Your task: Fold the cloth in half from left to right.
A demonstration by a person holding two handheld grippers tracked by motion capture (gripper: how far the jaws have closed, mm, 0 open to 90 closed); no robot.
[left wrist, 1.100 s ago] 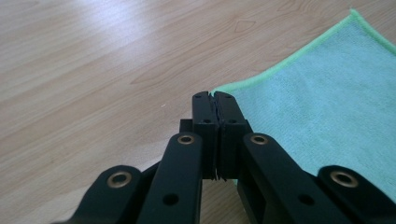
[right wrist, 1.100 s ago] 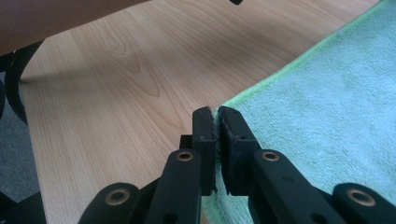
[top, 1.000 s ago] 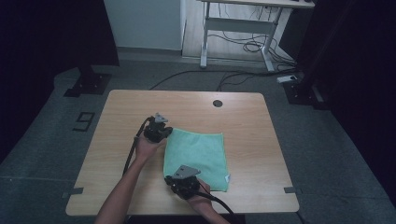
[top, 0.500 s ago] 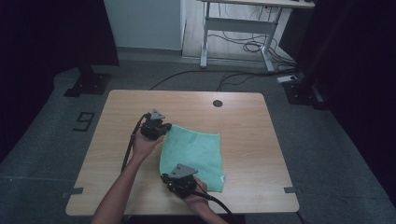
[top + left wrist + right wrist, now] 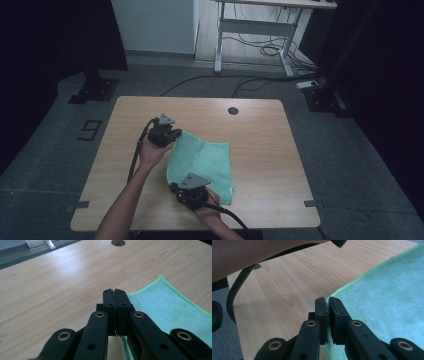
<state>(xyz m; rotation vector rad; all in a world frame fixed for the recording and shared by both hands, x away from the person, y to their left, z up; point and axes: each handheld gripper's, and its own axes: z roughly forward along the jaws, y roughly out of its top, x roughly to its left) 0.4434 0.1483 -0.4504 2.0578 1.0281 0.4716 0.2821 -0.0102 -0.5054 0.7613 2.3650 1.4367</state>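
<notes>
A light green cloth (image 5: 202,159) lies on the wooden table (image 5: 260,140), with its left side raised off the surface. My left gripper (image 5: 172,135) is shut on the cloth's far left corner. In the left gripper view, its jaws (image 5: 115,293) meet with the cloth (image 5: 170,312) running out from under them to the right. My right gripper (image 5: 179,186) is shut on the near left corner. The right gripper view shows the cloth (image 5: 387,297) and its edge pinched between the right gripper's tips (image 5: 328,302).
A round cable hole (image 5: 232,110) sits near the table's far edge. A forearm (image 5: 249,255) and the left gripper's cable (image 5: 234,297) cross the top left of the right gripper view. Beyond the table stand a white desk frame (image 5: 250,30), floor cables and black stand bases (image 5: 92,90).
My left gripper has risen a little with the cloth's far left corner, and the cloth's left edge has lifted and pulled inward. The right gripper has stayed in place.
</notes>
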